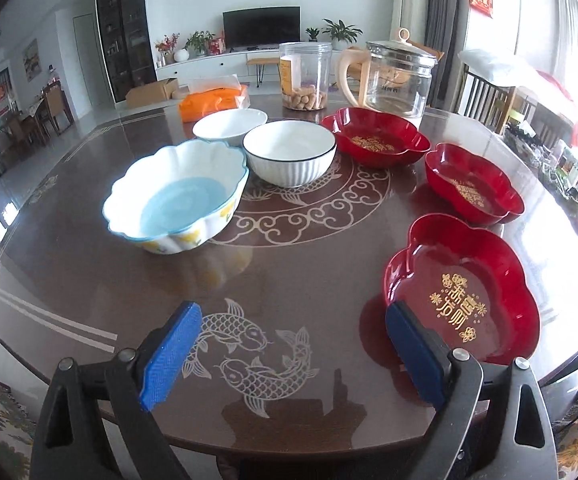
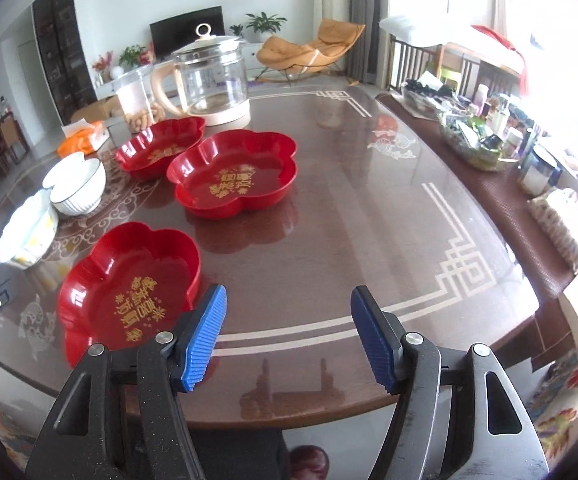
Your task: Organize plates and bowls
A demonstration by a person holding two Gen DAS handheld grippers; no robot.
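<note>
- Plates and bowls lie spread singly over the table (image 1: 297, 280): we see three red plates, the nearest (image 1: 463, 292) by our claws, and three bowls to the left, none stacked.
- Our left claw (image 1: 289, 356) and right claw (image 2: 287, 338) hover with jaws apart, holding nothing, probably ready for the nearest plate.
- Gold Chinese characters mark each plate; we cannot read them.

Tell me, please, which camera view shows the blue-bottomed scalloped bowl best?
The left wrist view: the scalloped bowl sits whole and unobstructed, its blue inside and wavy rim clear. In the right wrist view the same bowl lies at the left edge, overexposed, its inside unreadable.
</note>
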